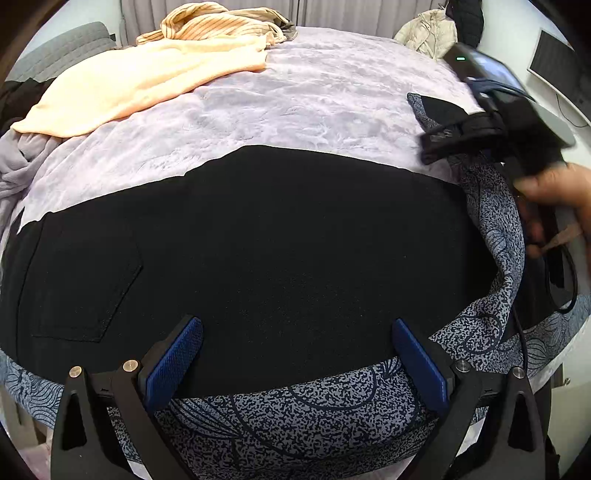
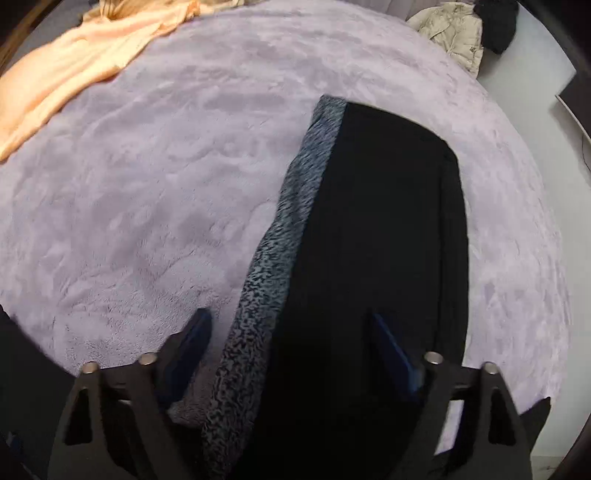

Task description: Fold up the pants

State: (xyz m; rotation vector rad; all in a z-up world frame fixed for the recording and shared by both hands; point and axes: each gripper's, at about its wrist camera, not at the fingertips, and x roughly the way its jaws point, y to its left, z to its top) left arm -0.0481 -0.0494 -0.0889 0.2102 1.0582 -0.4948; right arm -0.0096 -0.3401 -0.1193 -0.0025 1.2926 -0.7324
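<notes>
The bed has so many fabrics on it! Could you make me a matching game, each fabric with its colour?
Things:
1. pants
2. blanket covering the bed
3. towel-like cloth at the far left
4. jacket at the far right

Colours:
A. beige
B. black
C. peach
D. lilac

Pairs: 1-B, 2-D, 3-C, 4-A

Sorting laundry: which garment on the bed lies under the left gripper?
The black pants, spread flat beneath the open left gripper; the peach garment and striped one lie far back.
</notes>
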